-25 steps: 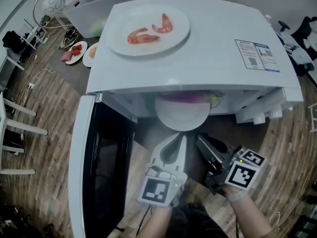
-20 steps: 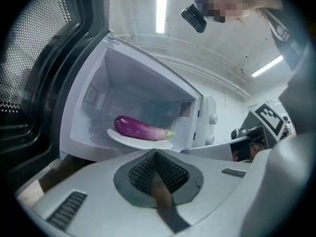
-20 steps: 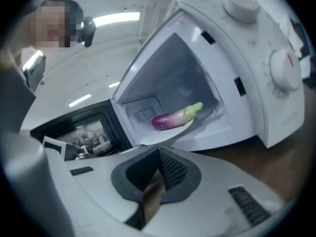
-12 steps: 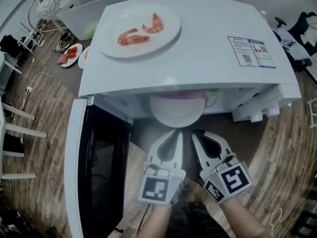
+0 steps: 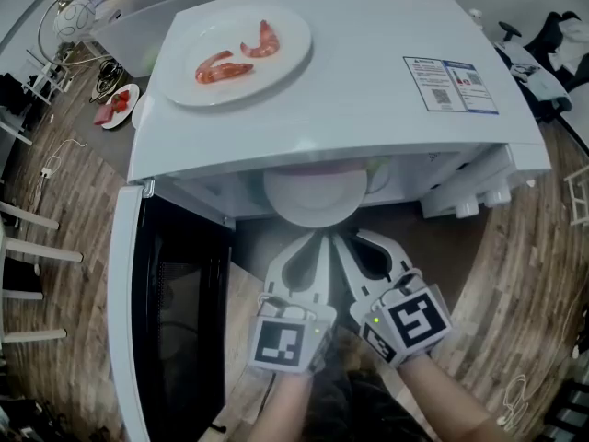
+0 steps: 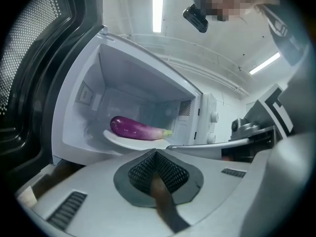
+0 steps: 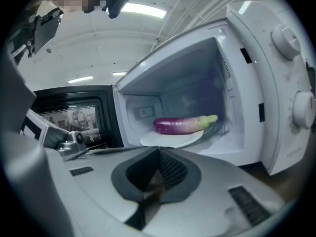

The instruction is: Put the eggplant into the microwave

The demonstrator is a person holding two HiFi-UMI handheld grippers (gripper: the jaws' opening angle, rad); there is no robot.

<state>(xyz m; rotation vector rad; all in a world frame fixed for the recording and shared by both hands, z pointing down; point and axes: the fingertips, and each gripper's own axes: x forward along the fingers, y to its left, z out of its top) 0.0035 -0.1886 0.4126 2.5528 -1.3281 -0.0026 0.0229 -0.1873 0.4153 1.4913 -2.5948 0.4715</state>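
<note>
A purple eggplant point(image 6: 136, 128) with a green stem lies on a white plate point(image 6: 129, 141) inside the open microwave point(image 5: 331, 90). In the right gripper view the eggplant point(image 7: 180, 125) and plate point(image 7: 168, 140) sit the same way. From the head view only the plate's front rim point(image 5: 313, 208) shows under the microwave's top. My left gripper point(image 5: 318, 239) and right gripper point(image 5: 339, 239) hover side by side just in front of the plate. Both are shut and hold nothing. Neither one touches the plate.
The microwave door point(image 5: 170, 311) hangs wide open at the left. Two control knobs point(image 7: 298, 107) sit on the right panel. A plate of shrimp point(image 5: 230, 52) rests on top of the microwave. Small food plates point(image 5: 115, 104) stand on a table at the back left.
My right gripper has rolled from a tilted pose to upright and drawn in beside the left gripper. The left gripper has stayed put. The eggplant and plate have not moved.
</note>
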